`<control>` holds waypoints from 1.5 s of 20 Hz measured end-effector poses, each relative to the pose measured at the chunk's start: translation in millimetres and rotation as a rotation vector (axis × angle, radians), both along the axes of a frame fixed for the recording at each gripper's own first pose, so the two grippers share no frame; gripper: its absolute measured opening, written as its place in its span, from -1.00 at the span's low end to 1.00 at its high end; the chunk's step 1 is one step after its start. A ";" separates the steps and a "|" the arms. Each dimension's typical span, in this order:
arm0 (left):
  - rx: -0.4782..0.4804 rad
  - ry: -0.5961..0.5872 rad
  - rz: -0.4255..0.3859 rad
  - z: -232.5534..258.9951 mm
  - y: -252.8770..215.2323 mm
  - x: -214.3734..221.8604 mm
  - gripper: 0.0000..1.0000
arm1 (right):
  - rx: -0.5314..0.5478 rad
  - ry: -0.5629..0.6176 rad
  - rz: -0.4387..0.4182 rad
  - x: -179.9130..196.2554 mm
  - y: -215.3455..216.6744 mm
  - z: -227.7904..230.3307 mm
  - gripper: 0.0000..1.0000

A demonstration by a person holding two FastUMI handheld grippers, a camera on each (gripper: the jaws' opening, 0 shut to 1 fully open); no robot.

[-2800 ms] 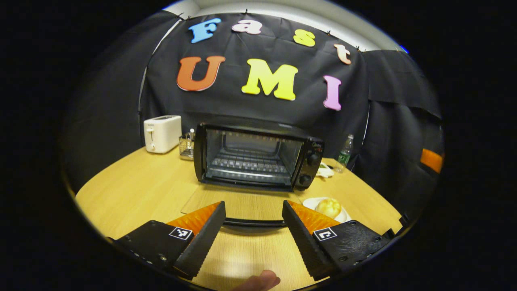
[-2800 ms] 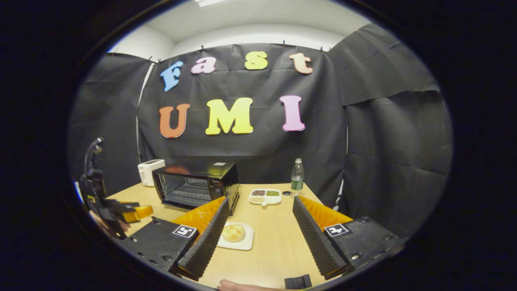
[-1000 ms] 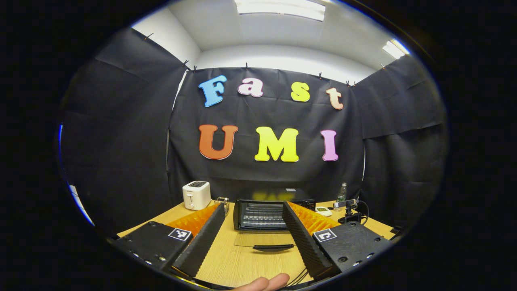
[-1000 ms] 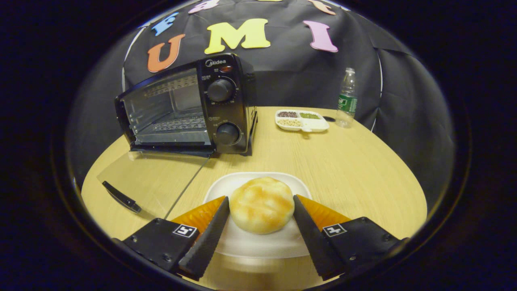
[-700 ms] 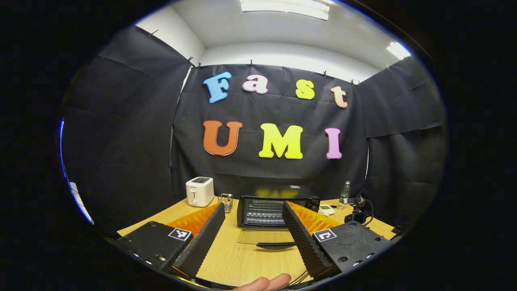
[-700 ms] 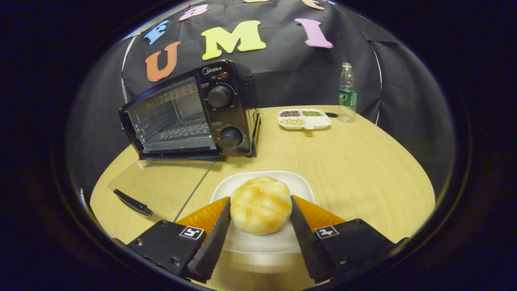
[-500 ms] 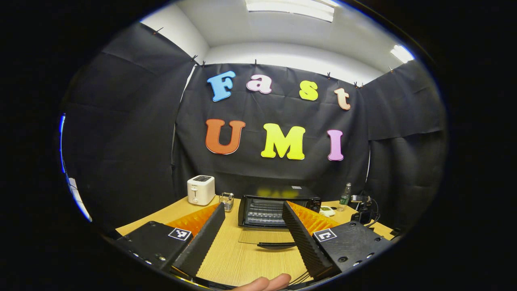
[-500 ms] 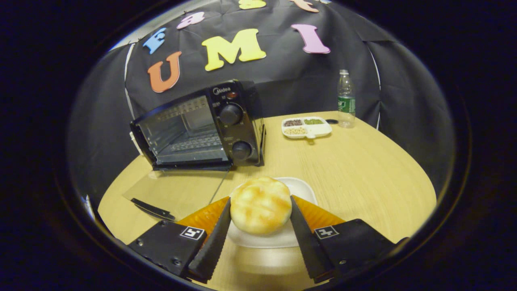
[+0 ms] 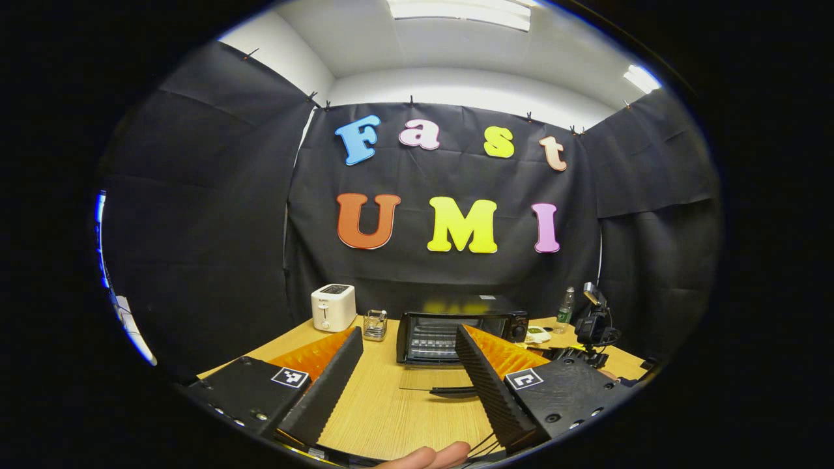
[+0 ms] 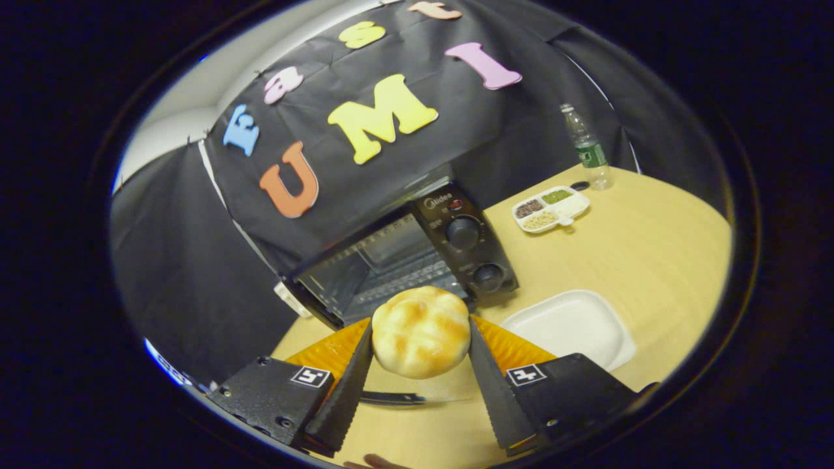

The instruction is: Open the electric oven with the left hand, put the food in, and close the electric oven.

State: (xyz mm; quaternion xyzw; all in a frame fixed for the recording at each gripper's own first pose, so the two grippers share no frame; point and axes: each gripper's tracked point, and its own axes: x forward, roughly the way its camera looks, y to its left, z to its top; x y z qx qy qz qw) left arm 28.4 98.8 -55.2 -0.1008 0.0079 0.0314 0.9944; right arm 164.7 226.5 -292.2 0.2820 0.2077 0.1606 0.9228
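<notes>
Here the oven (image 10: 404, 260) stands open on the worktop (image 10: 651, 228), my right fingers (image 10: 420, 384) pinch the bun (image 10: 421, 331) in front of it, my left fingers (image 9: 407, 384) spread empty; loading and closing remain.

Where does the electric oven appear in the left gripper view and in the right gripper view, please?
Left gripper view: the oven stands low in the middle, far off, door open, partly behind a finger of the left gripper.
Right gripper view: the oven is at the centre, tilted, just behind the bun held by the right gripper.
Shared landmark: the water bottle, right of the oven.
</notes>
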 end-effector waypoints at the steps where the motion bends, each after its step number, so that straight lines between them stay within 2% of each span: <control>1: 0.003 0.000 0.008 -1.3 3.9 1.1 0.87 | 0.098 -0.019 -0.011 3.5 15.5 8.4 0.66; 3: 0.006 0.005 0.008 -4.2 4.9 0.4 0.87 | 0.162 -0.004 -0.025 11.5 38.9 7.4 0.63; 6: 0.013 0.011 0.009 -9.8 6.8 -0.9 0.87 | 0.182 -0.004 -0.035 25.2 69.8 8.4 0.63; 13: -0.007 0.037 0.014 -27.5 23.9 9.9 0.87 | 0.076 0.000 -0.169 90.7 92.5 -19.9 0.63; 16: 0.002 0.082 0.066 -45.3 41.2 11.4 0.88 | 0.082 0.014 -0.204 123.1 100.5 -28.5 0.65; 18: 0.022 0.088 0.084 -50.4 47.3 13.5 0.88 | 0.042 -0.013 -0.218 146.5 102.2 -29.3 0.63; 21: 0.028 0.104 0.070 -61.9 48.2 19.3 0.88 | -0.101 -0.088 -0.186 175.6 104.8 -29.0 0.63; 25: 0.029 0.115 0.069 -63.8 48.1 17.8 0.89 | -0.216 -0.145 -0.176 196.1 103.5 -32.1 0.65; 26: 0.030 0.113 0.065 -62.5 45.9 17.1 0.89 | -0.233 -0.153 -0.179 192.7 101.7 -33.1 0.74; 28: 0.029 0.112 0.061 -60.4 43.2 16.3 0.89 | -0.173 -0.169 -0.137 186.4 111.0 -25.8 0.92; 30: 0.022 0.102 0.061 -55.1 40.4 14.5 0.89 | -0.159 -0.162 -0.122 170.8 107.7 -24.0 0.90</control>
